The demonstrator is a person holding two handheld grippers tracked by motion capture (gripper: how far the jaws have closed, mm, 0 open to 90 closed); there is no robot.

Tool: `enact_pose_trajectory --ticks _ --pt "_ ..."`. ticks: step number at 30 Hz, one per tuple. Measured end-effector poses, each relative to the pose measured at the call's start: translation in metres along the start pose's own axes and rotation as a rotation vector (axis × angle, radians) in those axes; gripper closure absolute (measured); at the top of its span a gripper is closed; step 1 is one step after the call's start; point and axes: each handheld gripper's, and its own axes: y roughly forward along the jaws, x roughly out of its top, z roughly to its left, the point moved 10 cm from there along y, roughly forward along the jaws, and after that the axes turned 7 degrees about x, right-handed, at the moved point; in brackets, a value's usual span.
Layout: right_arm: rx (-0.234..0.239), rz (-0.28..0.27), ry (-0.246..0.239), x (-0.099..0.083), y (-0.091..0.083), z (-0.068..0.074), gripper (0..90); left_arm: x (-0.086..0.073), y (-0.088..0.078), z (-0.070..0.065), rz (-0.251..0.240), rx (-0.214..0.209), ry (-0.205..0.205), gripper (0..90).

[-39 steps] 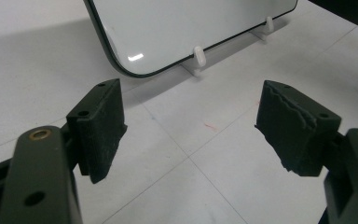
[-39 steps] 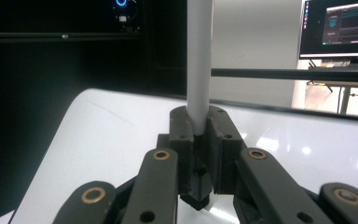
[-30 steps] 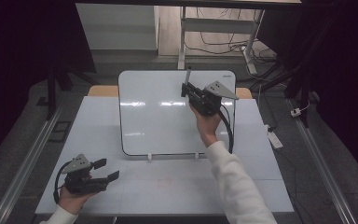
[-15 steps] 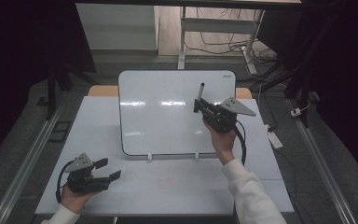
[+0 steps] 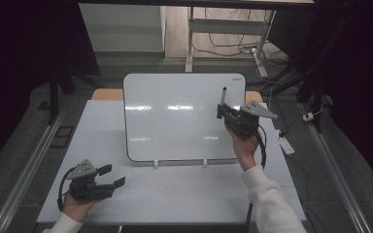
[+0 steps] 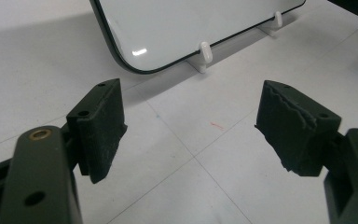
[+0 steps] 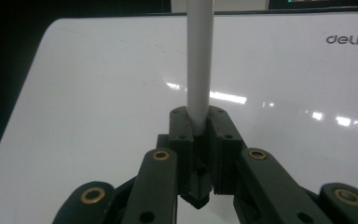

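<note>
A: Seen from above, right gripper (image 5: 222,110) raised in front of the right part of a white, round-cornered, dark-edged whiteboard (image 5: 175,116), standing tilted back at the middle of the pale grey table (image 5: 184,189).

B: Jaws?

A: Clamped tight on a slim grey-white marker pen (image 5: 223,94), pointing up and away above the jaws. Confirmed in the right gripper view: pen (image 7: 199,60) pinched between the two black pads, shaft rising straight out of them, glossy board (image 7: 98,93) behind, brand lettering at the far right corner.

B: Tip touching the board?

A: Cannot tell; tip cut off at the top edge in the right gripper view, too small in the high view. Board surface unmarked, apart from light reflections.

B: And the left side?

A: Left gripper (image 5: 115,175) low at the near left of the table, well apart from the board, held in a hand (image 5: 77,206) with a white sleeve. Jaws wide, nothing between them. In the left gripper view, two worn black pads (image 6: 100,128) spread over bare table, a small red mark (image 6: 216,125) on the surface between them.

B: Board's support?

A: Two small white clip feet (image 6: 206,51) along the near lower edge, resting on the table.
</note>
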Motion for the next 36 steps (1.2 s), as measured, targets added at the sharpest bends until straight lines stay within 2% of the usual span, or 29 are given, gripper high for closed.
enact_pose_trajectory --ticks 11,21,27,36 --pt "-0.078 0.023 0.022 -0.002 -0.012 -0.023 81.2 0.0 0.0 0.0 0.002 -0.003 0.001 24.1" --pt "-0.145 0.071 0.03 0.0 -0.02 -0.042 81.2 0.001 0.0 0.0 -0.002 -0.002 0.001 24.1" --pt "-0.163 0.091 0.034 0.003 -0.019 -0.05 81.2 0.001 0.0 0.0 -0.001 -0.003 0.001 24.1" --pt "-0.196 0.126 0.035 0.006 -0.008 -0.059 81.1 0.001 -0.001 0.001 -0.002 -0.002 0.001 24.1"
